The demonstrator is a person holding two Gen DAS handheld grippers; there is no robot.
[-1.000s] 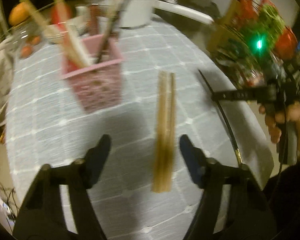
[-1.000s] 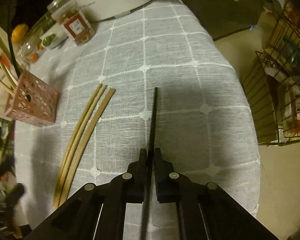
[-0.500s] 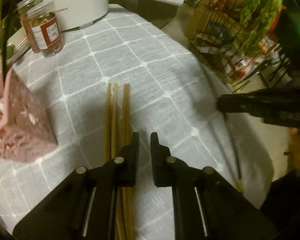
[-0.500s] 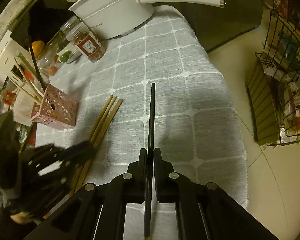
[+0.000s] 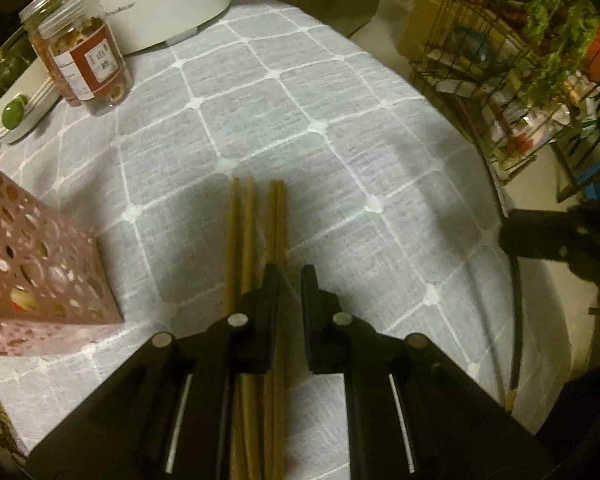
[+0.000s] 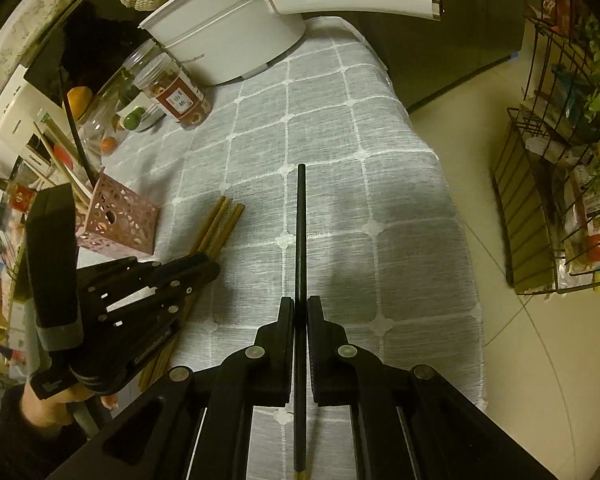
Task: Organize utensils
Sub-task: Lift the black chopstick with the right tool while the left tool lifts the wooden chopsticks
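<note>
Near the pink holder (image 5: 40, 264), the left gripper (image 5: 288, 276), nearly closed, straddled one chopstick (image 5: 278, 220) and might drag its neighbours, while the right gripper (image 6: 298, 308) clamped a black chopstick (image 6: 300, 232).

The left claw (image 5: 290, 280) is nearly closed and low, while the right claw (image 6: 300, 312) is clamped shut.

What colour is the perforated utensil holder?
Pink, with round cut-outs; the utensil holder shows best in the left wrist view.
</note>
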